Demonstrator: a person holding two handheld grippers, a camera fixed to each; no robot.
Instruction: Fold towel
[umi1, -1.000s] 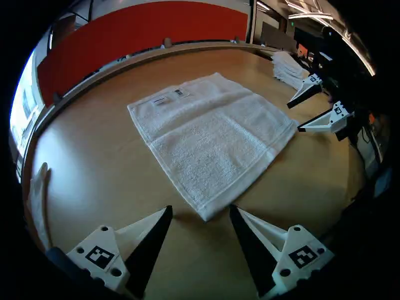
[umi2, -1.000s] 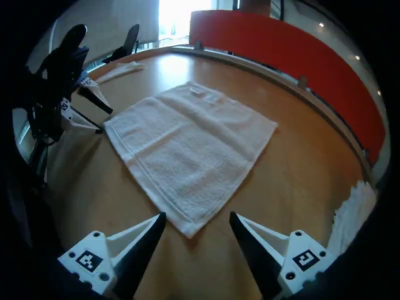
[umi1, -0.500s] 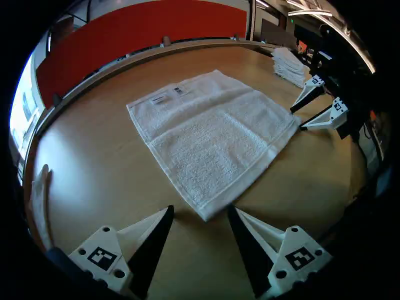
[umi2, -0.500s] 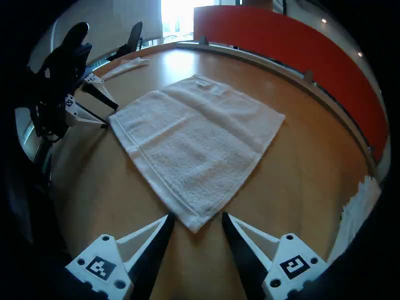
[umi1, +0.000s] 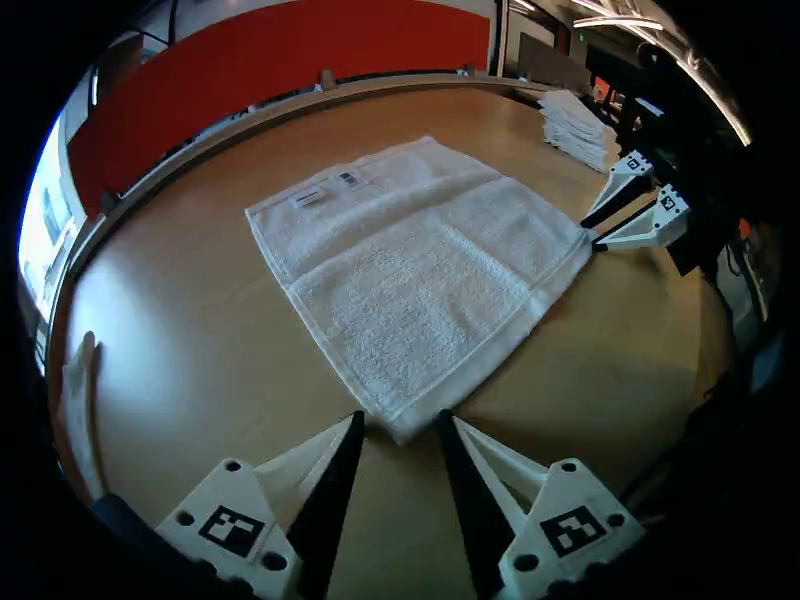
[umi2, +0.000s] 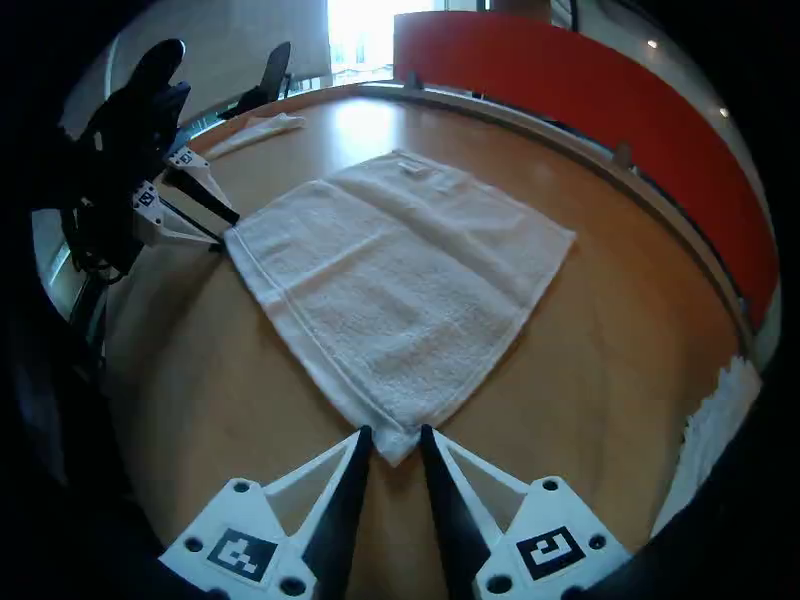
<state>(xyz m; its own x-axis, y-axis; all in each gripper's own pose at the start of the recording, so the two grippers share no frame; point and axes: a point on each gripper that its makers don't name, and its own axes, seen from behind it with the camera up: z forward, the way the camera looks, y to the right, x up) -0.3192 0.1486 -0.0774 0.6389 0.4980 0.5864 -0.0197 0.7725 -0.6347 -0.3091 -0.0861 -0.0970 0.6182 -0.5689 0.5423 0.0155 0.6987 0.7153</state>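
White terry cloth for the towel (umi1: 420, 270), nubbly and matt across the loops, flatter and tighter along the woven border bands. Beneath it, a wood-look table (umi1: 200, 330), smooth and softly glossy, with a matt red panel (umi1: 280, 60) along the far edge. Matt white plastic on the left gripper (umi1: 398, 430) and right gripper (umi2: 395, 445), black along the inner faces.

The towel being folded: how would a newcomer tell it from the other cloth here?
On the wooden table before the red partition, the towel lies spread flat in the middle. Unlike the stack of folded towels at the table's edge, it is spread out and has small tags near one edge.
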